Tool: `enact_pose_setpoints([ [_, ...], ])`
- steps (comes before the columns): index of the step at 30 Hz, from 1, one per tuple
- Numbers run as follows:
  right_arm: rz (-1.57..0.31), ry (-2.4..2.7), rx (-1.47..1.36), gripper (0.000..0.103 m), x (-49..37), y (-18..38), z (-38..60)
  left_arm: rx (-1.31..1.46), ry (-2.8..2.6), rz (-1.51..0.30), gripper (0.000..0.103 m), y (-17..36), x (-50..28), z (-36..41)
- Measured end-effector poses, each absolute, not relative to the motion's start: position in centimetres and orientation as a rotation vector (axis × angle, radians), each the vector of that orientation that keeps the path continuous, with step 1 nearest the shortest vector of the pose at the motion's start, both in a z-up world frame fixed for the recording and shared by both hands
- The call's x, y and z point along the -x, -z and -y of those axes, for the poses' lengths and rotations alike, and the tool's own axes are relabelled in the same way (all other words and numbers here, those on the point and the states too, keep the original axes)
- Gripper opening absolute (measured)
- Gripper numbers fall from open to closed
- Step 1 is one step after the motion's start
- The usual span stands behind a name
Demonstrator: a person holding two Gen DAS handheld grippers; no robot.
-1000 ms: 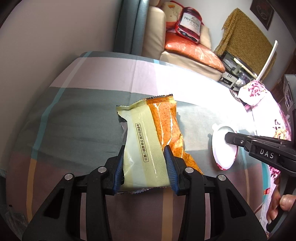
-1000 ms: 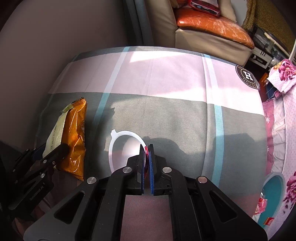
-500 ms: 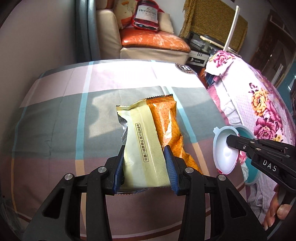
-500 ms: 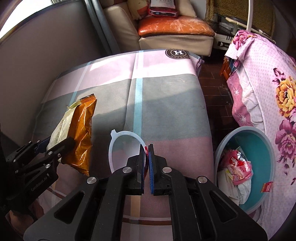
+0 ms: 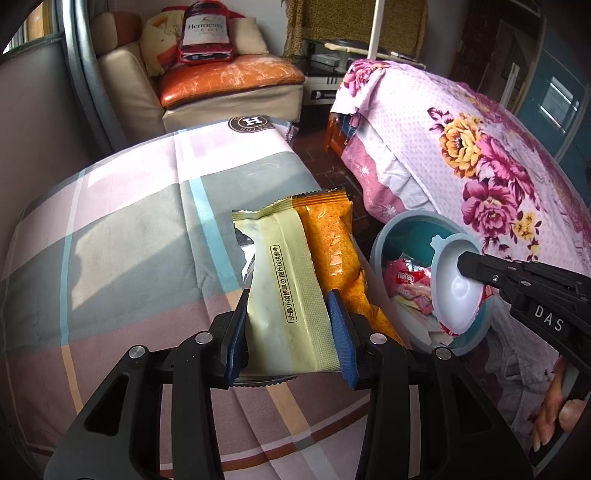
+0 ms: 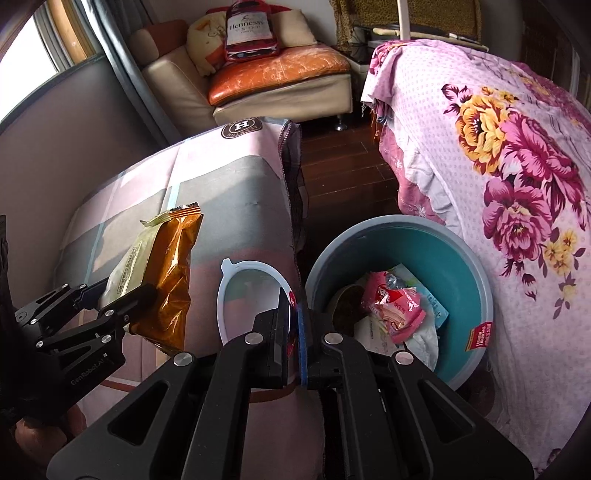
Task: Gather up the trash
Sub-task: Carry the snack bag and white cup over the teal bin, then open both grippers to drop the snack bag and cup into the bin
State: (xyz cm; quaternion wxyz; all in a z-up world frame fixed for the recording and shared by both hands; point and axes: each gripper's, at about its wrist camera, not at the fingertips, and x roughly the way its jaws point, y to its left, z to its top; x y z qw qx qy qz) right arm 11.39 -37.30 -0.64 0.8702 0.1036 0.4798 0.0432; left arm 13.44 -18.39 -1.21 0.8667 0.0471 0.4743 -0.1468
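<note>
Orange wrapper (image 5: pixel 295 291) clamped, left fingers (image 5: pixel 341 332) | lid (image 6: pixel 255 295) pinched, right fingers (image 6: pixel 303 325) | basin (image 6: pixel 476 288) rim beside

Room interior, daylit from a window (image 6: pixel 44 48) at upper left.
Checked cloth-covered table (image 5: pixel 122 229); cream sofa (image 5: pixel 229 103) with orange cushion (image 5: pixel 229 79) (a red bottle-printed bag (image 5: pixel 205 33) propped on it); floral pink bedspread (image 6: pixel 509 147); dark wood floor (image 6: pixel 343 170); grey curtain (image 6: pixel 122 66).

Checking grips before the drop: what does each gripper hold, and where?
Left gripper clamps the snack wrapper across its lower sides; right gripper pinches the white plastic lid at its rim.
</note>
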Motion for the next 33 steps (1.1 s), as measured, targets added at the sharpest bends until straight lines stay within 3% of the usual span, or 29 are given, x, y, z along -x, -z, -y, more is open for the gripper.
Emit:
enact_pose_setpoints([
  [16,-1.018,0.096,-0.299,0.004,-10.7,3.4,47.8,-0.233,0.471,-1.048,0.044,4.3,-14.6,29.3],
  [18,-1.022,0.104,-0.304,0.004,-10.7,3.6,48.3,-0.241,0.49,-1.049,0.047,4.5,-14.7,30.1],
  [24,-1.029,0.118,-0.309,0.004,-11.0,3.9,48.9,-0.259,0.489,-1.027,0.071,4.6,-14.5,30.8],
  [33,-1.044,0.116,-0.303,0.004,-11.8,4.6,48.7,-0.235,0.468,-1.029,0.077,4.6,-14.9,29.8],
])
